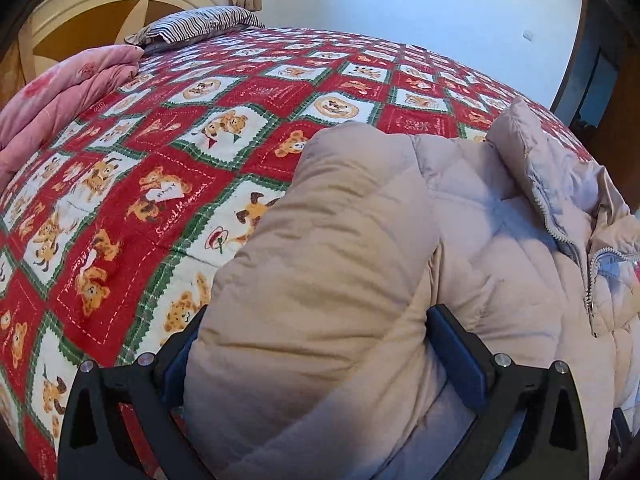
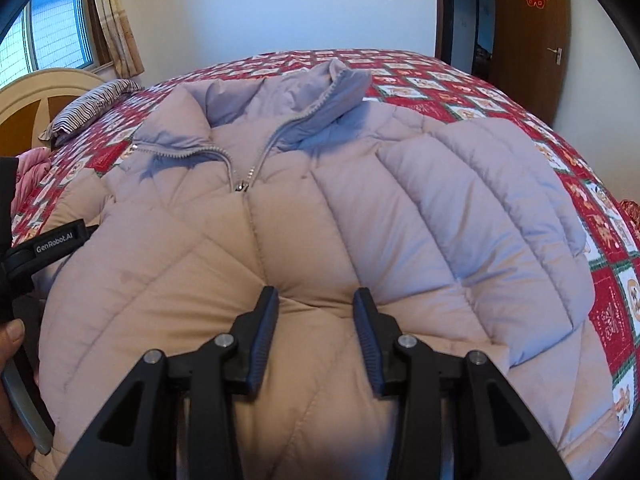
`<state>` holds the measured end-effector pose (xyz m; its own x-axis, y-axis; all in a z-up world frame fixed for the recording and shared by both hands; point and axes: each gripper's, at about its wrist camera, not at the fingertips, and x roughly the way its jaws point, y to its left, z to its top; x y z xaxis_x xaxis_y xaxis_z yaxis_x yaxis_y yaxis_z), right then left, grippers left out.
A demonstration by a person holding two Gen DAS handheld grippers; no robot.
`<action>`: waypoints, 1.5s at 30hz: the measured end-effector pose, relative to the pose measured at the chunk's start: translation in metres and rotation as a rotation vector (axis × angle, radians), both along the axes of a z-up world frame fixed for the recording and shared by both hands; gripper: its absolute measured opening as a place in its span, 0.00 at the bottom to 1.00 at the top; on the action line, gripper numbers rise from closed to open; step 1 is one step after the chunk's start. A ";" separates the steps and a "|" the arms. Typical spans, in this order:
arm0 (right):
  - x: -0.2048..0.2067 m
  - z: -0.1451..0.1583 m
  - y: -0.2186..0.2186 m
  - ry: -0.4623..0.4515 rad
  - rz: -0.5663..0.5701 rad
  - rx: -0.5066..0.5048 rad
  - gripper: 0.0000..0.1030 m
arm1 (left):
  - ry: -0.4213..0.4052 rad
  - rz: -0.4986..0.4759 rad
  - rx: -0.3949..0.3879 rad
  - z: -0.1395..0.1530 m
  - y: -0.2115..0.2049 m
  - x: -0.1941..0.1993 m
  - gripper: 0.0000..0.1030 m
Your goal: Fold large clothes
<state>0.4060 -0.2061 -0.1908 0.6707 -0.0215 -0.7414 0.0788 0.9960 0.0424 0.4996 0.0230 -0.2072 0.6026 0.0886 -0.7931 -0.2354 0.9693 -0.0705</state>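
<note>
Pale pink-beige quilted puffer jacket (image 2: 320,208) lies front-up on the bed, on a red/green/white teddy-bear patchwork quilt (image 1: 168,168). Zipper (image 2: 240,184) partly open at the neck, collar (image 2: 336,84) standing up toward the far side of the bed. One sleeve (image 2: 492,184) lies folded in over the jacket's right side in the right wrist view.

Left gripper (image 1: 316,340) has its jaws spread wide around a thick puffy bundle of the jacket, probably a sleeve (image 1: 328,240); fabric fills the gap and touches both fingers, so it looks clamped on it, though the left finger is mostly hidden behind fabric.

Right gripper (image 2: 316,300) is over the jacket's lower front, jaws apart, fingertips pressed down into the padding with a bulge of fabric between them; nothing pinched.

Striped pillow (image 1: 200,24) at the headboard (image 1: 80,8), folded pink blanket (image 1: 60,96) beside it on the quilt. Window with curtain (image 2: 116,28), wooden door (image 2: 528,40) in background.
</note>
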 end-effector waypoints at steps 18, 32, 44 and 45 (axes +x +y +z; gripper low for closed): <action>0.052 0.086 -0.055 -0.083 0.075 0.099 0.83 | -0.097 -0.202 0.067 0.103 -0.040 0.051 0.99; 0.199 0.071 -0.069 0.018 0.077 0.092 0.83 | -0.016 -0.299 0.023 0.069 -0.087 0.158 0.99; 0.201 0.057 -0.054 0.052 0.196 -0.080 0.11 | -0.078 -0.443 0.003 0.075 -0.077 0.138 0.06; 0.192 0.060 -0.056 0.031 0.198 -0.087 0.11 | -0.093 -0.445 -0.012 0.076 -0.070 0.131 0.06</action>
<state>0.5984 -0.2624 -0.1308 0.6448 0.0432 -0.7632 -0.1189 0.9919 -0.0443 0.6304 -0.0470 -0.1308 0.6489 -0.2041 -0.7330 0.2119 0.9737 -0.0835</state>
